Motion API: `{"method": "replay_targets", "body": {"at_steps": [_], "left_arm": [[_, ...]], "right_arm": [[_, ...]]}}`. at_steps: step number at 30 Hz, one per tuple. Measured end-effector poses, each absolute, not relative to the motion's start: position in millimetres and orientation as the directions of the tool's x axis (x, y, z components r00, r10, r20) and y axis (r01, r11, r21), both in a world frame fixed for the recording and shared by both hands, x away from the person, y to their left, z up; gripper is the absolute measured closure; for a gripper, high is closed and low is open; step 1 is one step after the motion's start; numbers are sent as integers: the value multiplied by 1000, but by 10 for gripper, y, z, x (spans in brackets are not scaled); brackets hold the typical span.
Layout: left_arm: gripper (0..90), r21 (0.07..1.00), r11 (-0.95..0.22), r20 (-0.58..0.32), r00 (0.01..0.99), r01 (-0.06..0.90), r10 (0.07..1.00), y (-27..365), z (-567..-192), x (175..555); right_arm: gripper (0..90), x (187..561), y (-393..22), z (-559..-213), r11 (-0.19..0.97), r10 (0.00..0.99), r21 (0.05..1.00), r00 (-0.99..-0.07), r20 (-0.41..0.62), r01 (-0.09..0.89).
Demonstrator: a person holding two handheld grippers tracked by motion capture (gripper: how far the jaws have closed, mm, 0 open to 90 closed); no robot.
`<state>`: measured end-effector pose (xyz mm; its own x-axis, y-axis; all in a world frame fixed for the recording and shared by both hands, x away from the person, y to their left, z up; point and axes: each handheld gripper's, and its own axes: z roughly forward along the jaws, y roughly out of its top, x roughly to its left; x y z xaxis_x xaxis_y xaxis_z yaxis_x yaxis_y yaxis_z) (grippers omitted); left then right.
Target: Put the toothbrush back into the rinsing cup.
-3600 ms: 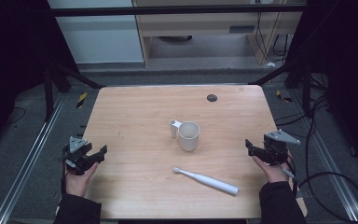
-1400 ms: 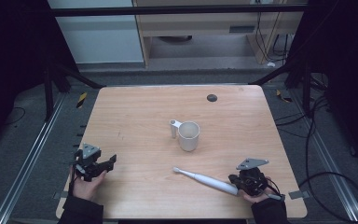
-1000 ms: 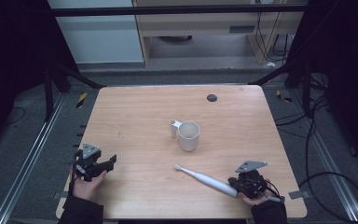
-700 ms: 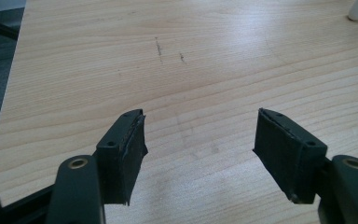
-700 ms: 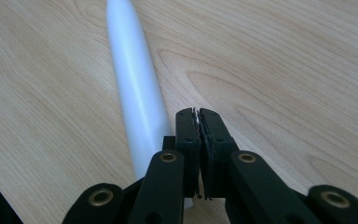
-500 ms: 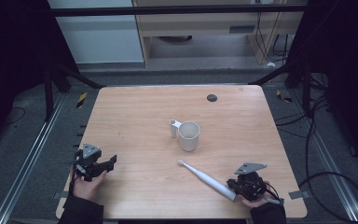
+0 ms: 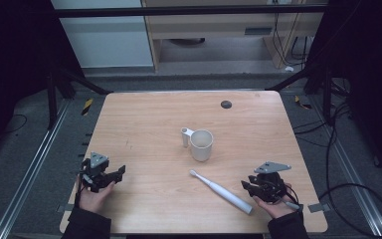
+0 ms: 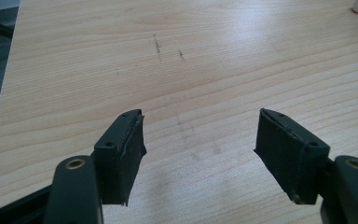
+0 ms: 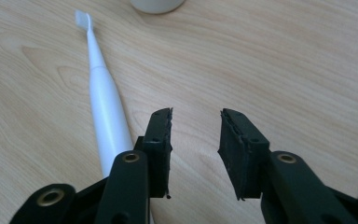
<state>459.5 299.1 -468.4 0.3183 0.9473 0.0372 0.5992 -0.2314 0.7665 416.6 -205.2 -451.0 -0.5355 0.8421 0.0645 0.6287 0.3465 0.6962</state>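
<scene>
A white electric toothbrush [image 7: 221, 191] lies slantwise on the wooden table [image 7: 144, 119], its head toward a white mug [image 7: 201, 144] at the middle. My right gripper [image 7: 247, 187] rests by the handle end, held in a hand. In the right gripper view its jaws [image 9: 196, 121] have just been opening and stand apart with bare wood between them; the toothbrush [image 9: 105, 107] lies just outside the left jaw, and the mug's base [image 9: 157, 4] is at the top. My left gripper [image 7: 118, 175] sits near the front left edge, and in its own view [image 8: 198, 133] it is open wide over bare wood.
A small black round disc [image 7: 225, 104] lies near the table's far edge. Metal rails and cables run on the floor at both sides. A shelf unit stands beyond the table. The table's front edge is close under both hands.
The right gripper's jaws have gone from shut to apart. The toothbrush has swung to a steeper slant, its head nearer the mug. The left hand has kept still.
</scene>
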Motion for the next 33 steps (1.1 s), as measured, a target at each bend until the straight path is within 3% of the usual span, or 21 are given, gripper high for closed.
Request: {"method": "replay_targets", "body": {"at_steps": [22, 33], "left_arm": [[312, 761, -254, 55, 331, 597, 942, 2983, -4694, 4609], [312, 760, -257, 56, 334, 596, 941, 2981, -4694, 4606]], "right_arm": [[464, 4322, -1761, -4268, 369, 828, 736, -560, 17, 568], [495, 4378, -1532, -4202, 421, 792, 715, -610, 9, 558]]}}
